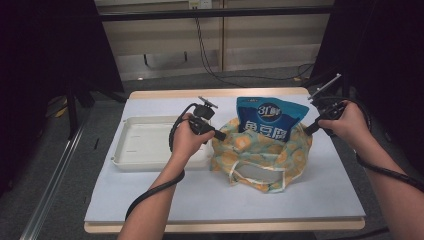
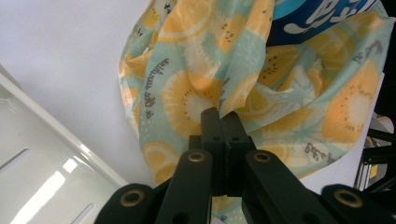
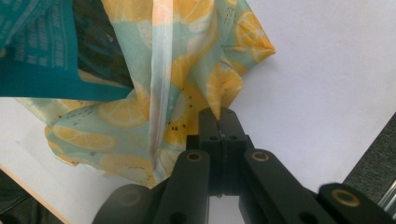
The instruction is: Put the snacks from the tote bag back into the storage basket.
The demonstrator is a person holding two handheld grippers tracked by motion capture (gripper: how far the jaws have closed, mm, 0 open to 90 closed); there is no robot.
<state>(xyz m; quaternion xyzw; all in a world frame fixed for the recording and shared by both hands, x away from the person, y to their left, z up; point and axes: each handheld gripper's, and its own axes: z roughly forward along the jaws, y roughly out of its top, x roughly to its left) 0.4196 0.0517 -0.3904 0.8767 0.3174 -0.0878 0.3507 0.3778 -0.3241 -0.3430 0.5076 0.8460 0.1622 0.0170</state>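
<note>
A cloth bag (image 1: 260, 155) printed with yellow lemon slices on pale green sits mid-table. A blue snack packet (image 1: 267, 117) stands upright inside it, its top sticking out. My left gripper (image 1: 222, 135) is shut on the bag's left edge; in the left gripper view the cloth bag (image 2: 196, 88) bunches into the closed gripper tips (image 2: 221, 119). My right gripper (image 1: 306, 131) is shut on the bag's right edge, where the cloth bag (image 3: 187, 84) folds into the pinched gripper tips (image 3: 218, 119). The blue packet (image 3: 42, 51) shows beside that fold.
A shallow white tray (image 1: 127, 145) lies left of the bag, under my left hand. A white sheet (image 1: 325, 195) covers the wooden table. Dark curtains stand at both sides; cables run on the floor behind the table.
</note>
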